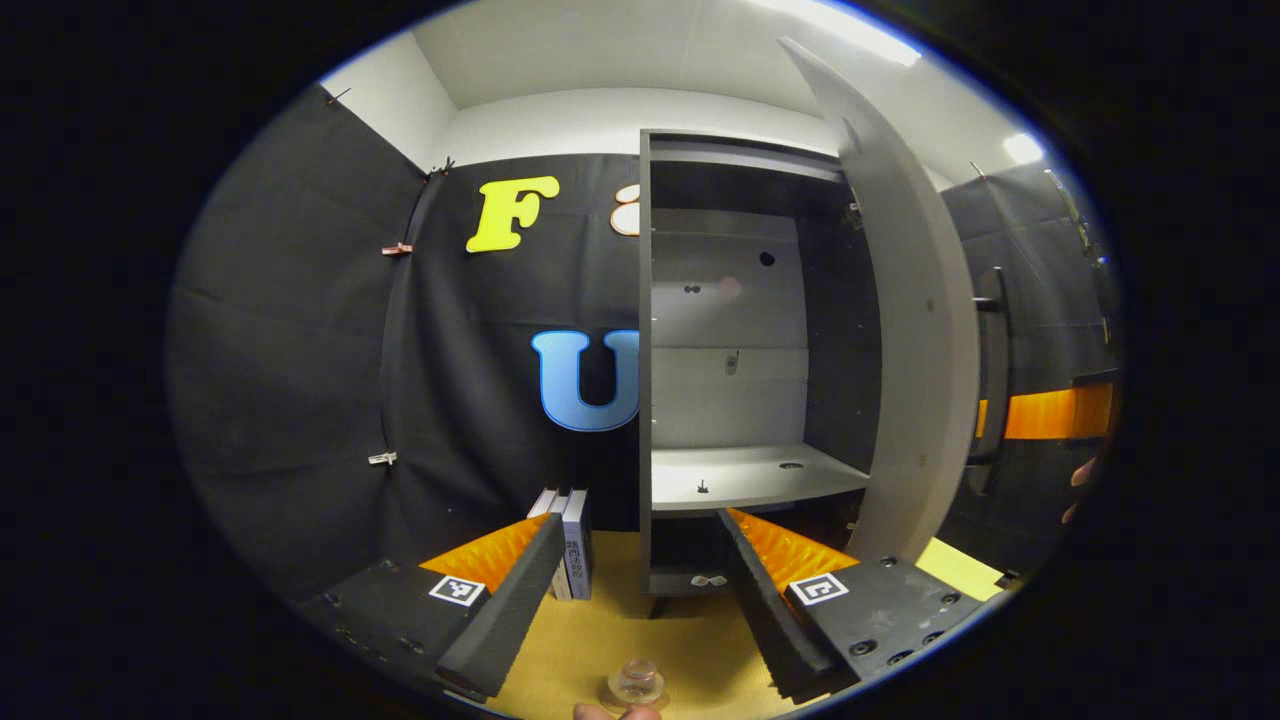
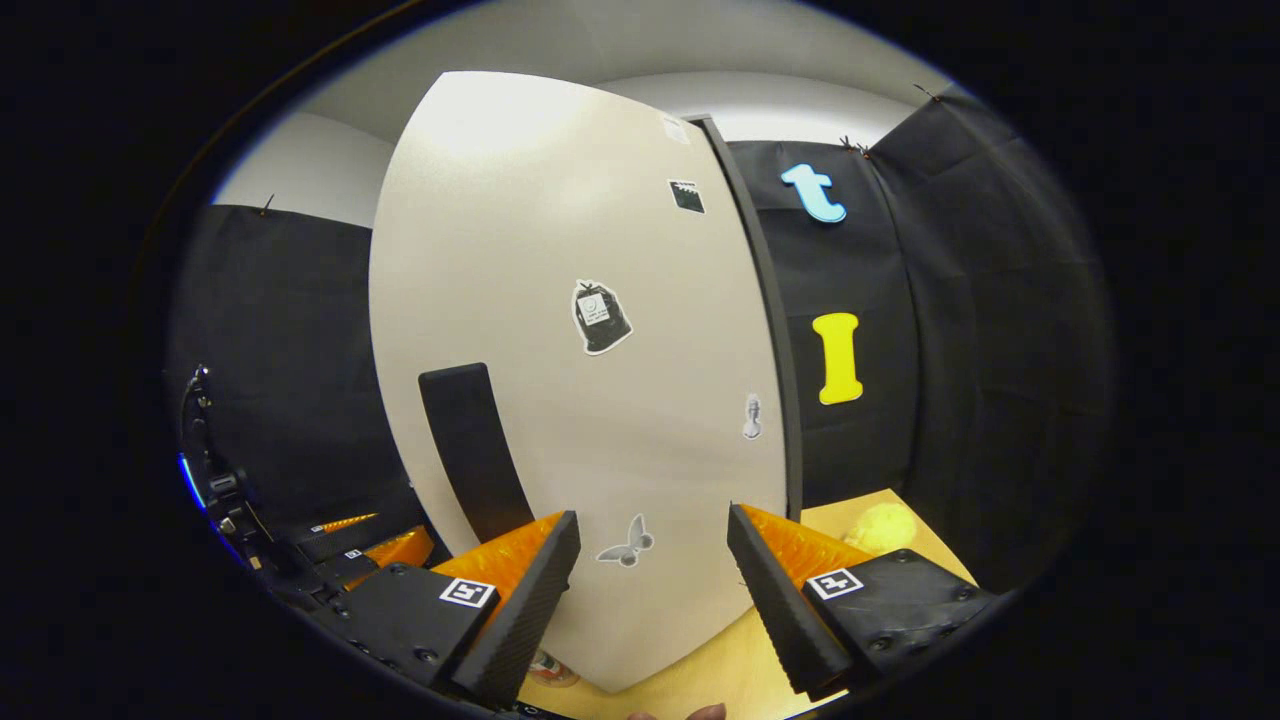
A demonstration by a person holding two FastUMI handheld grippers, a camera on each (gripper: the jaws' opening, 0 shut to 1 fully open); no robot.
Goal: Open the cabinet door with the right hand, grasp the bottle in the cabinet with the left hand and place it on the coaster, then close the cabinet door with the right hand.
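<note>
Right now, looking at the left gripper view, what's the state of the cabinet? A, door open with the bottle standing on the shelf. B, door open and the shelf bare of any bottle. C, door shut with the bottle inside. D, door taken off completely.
B: the cabinet door is swung open to the right, the shelf carries no bottle, and a clear bottle shows down on the table, near the bottom edge of the view.

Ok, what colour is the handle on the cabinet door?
Black, on a pale off-white cabinet door; the handle shows best in the right gripper view.
</note>
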